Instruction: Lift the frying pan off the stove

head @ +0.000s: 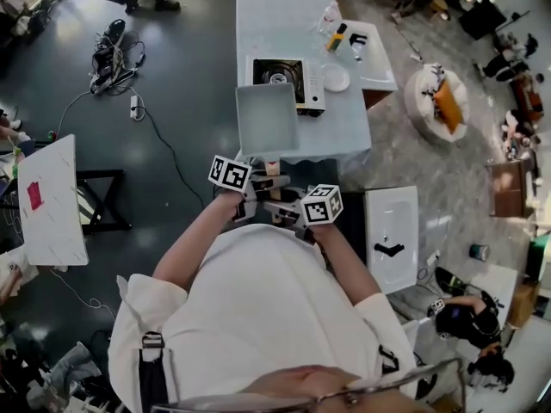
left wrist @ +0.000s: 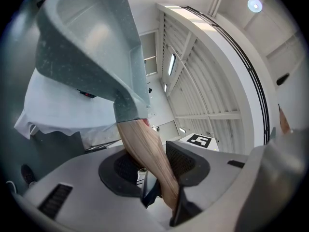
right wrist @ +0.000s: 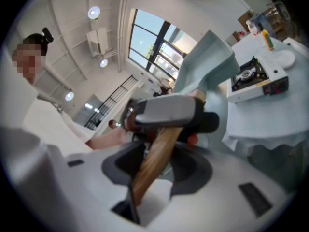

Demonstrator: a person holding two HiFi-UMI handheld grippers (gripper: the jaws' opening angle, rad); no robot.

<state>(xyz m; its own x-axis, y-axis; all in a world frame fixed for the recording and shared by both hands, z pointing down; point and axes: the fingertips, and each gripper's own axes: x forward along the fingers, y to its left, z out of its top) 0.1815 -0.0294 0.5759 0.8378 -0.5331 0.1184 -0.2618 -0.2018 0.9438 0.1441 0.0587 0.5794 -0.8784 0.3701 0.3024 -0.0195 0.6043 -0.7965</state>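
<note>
The square grey frying pan [head: 267,119] hangs in the air in front of the table edge, apart from the portable stove [head: 288,80] behind it. Its wooden handle [head: 272,169] points back toward me. My left gripper [head: 258,184] and right gripper [head: 281,205] are both shut on that handle, the left one nearer the pan. In the left gripper view the handle [left wrist: 150,158] runs between the pads of the left gripper [left wrist: 155,172] up to the pan [left wrist: 91,47]. In the right gripper view the handle [right wrist: 154,161] crosses the right gripper [right wrist: 155,170], with the pan [right wrist: 205,62] and stove [right wrist: 253,81] beyond.
The table [head: 301,24] wears a pale cloth and carries a white plate [head: 336,78] and bottles [head: 337,36] behind the stove. A white sink unit [head: 392,235] stands at my right, a white board [head: 52,200] at my left. Cables [head: 116,58] lie on the dark floor.
</note>
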